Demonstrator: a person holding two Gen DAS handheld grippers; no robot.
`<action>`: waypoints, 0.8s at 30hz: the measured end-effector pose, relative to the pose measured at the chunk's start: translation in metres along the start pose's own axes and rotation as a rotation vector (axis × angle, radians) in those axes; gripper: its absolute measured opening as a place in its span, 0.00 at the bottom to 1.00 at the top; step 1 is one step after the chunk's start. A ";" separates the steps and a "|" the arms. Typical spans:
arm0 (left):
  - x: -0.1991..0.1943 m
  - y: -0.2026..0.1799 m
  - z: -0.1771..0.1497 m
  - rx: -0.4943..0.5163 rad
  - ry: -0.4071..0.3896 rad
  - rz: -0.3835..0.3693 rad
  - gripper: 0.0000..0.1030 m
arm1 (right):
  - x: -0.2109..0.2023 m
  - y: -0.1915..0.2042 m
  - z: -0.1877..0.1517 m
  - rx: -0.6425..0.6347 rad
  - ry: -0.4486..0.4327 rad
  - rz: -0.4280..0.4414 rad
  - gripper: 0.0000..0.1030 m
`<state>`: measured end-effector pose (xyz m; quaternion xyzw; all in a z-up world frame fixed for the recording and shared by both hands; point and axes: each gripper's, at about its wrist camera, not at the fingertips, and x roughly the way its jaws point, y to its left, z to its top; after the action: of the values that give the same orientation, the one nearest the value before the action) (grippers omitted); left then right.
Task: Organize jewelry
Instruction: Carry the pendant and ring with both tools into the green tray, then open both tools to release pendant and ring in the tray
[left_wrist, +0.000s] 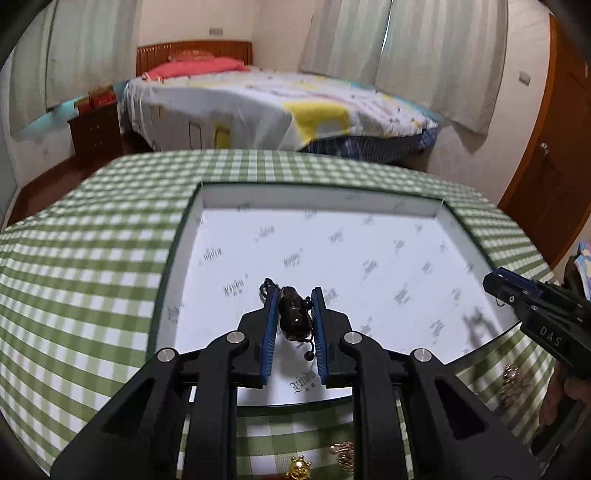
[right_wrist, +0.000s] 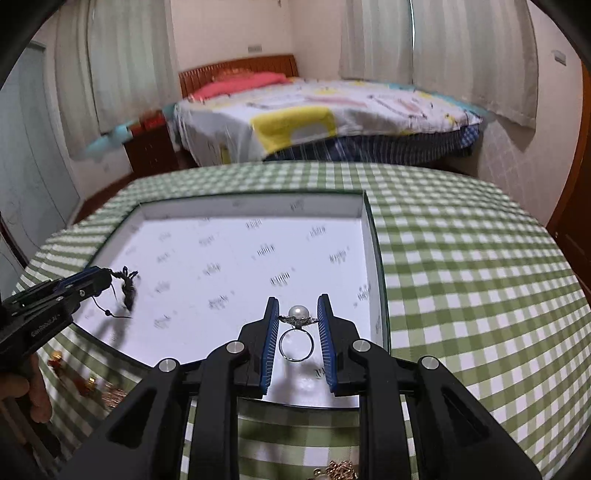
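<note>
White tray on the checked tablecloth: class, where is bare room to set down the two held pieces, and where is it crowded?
The shallow white printed tray is bare across its whole floor. The green checked tablecloth right of it is also bare. Crowded: the near edge, where gold jewellery lies.

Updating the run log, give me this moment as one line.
left gripper: shut on black pendant | right gripper: shut on pearl ring | both over open white box | box bare inside

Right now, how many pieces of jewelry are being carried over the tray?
2. A glossy black pendant on a cord sits clamped in the left gripper; a pearl ring sits clamped in the right gripper. Both hang above the white tray. More gold pieces lie on the tablecloth, partly hidden.
</note>
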<state>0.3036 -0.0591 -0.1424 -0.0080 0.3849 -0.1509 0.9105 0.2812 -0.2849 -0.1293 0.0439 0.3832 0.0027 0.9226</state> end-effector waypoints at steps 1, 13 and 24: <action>0.003 0.001 -0.001 -0.001 0.011 -0.001 0.18 | 0.005 -0.001 -0.002 -0.004 0.018 -0.004 0.22; 0.016 -0.001 -0.014 0.011 0.066 -0.017 0.40 | 0.017 -0.001 -0.012 -0.001 0.067 -0.007 0.43; -0.045 -0.004 -0.015 -0.028 -0.030 -0.010 0.53 | -0.053 0.015 -0.019 0.010 -0.054 0.011 0.44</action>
<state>0.2624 -0.0487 -0.1213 -0.0252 0.3734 -0.1499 0.9151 0.2306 -0.2700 -0.1041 0.0508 0.3580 0.0044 0.9323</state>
